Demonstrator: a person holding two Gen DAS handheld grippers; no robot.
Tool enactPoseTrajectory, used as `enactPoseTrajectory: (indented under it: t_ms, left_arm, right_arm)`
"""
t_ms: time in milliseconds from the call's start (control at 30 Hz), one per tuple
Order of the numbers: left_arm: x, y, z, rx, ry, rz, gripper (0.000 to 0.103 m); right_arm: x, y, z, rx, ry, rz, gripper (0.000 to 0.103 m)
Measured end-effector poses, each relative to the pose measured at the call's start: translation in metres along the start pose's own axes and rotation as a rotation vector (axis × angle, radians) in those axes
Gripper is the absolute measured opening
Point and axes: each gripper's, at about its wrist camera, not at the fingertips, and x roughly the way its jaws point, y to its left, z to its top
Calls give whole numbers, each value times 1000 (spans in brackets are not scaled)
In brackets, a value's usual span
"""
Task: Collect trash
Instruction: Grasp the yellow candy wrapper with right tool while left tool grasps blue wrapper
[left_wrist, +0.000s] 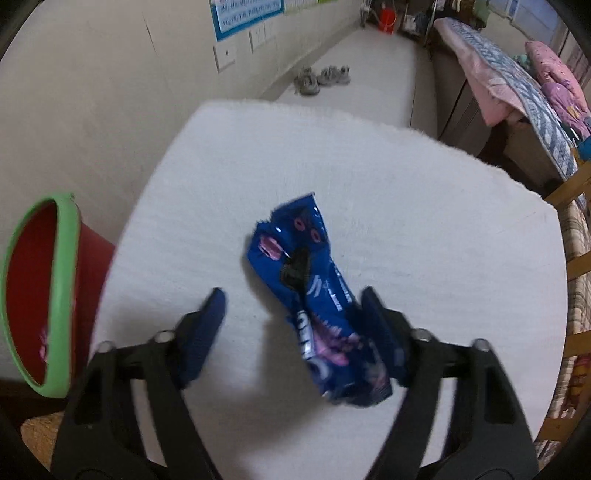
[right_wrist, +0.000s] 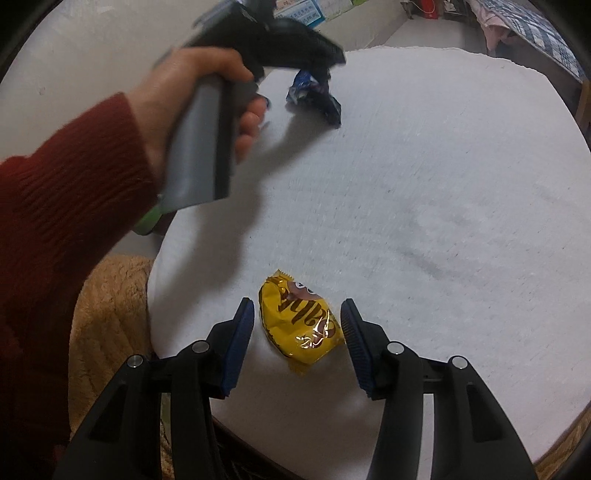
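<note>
Trash: blue wrapper (left_wrist: 310, 295) lies mid-table between the spread fingers of the left gripper (left_wrist: 291, 299), touching the right finger, apparently lined up for a pinch. Yellow wrapper (right_wrist: 299, 325) sits near the table (right_wrist: 443, 203) front edge, bracketed by the open right gripper (right_wrist: 297, 317), ungripped. Red bin (left_wrist: 40, 295) waits just off the left edge; open cloth all round.

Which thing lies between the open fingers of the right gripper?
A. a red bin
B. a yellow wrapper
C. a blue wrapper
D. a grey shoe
B: in the right wrist view the yellow wrapper lies on the white table between the spread fingers of the right gripper; the blue wrapper is farther off, under the left gripper.
</note>
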Motion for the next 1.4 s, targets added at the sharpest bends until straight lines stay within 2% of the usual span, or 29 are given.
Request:
enactPoseTrajectory:
  t_ms: [33, 67, 233, 367, 433, 500, 600, 733, 900, 1100, 1400]
  left_arm:
    - [2, 1, 0, -12, 12, -12, 43]
    - [5, 2, -1, -21, 34, -33, 34]
    - [-22, 5, -12, 24, -37, -35, 24]
    - [-50, 16, -29, 75, -105, -14, 24]
    - [-64, 22, -38, 88, -133, -10, 24]
    - [-77, 28, -47, 93, -162, -5, 24]
    - [-99, 40, -64, 97, -199, 15, 24]
    - [-127, 59, -86, 67, -241, 37, 24]
    - [-151, 85, -106, -1, -260, 27, 24]
    - [-173, 99, -120, 29, -311, 74, 24]
    - [-191, 113, -125, 13, -345, 63, 24]
  right_arm:
    - [2, -2, 2, 4, -1, 2, 48]
    - [2, -3, 3, 8, -2, 3, 48]
    - [4, -3, 6, 5, 4, 7, 48]
    - [6, 2, 6, -6, 16, 19, 48]
    - [9, 2, 5, -16, 32, 12, 56]
    - [16, 5, 4, -33, 46, -10, 57]
    - [27, 8, 2, -65, 73, -69, 43]
    - [24, 6, 8, -39, 69, -62, 33]
    - [5, 18, 21, -59, -8, -84, 31]
    - [-23, 36, 39, -81, -107, -98, 31]
    - [-63, 66, 73, -109, -236, -95, 31]
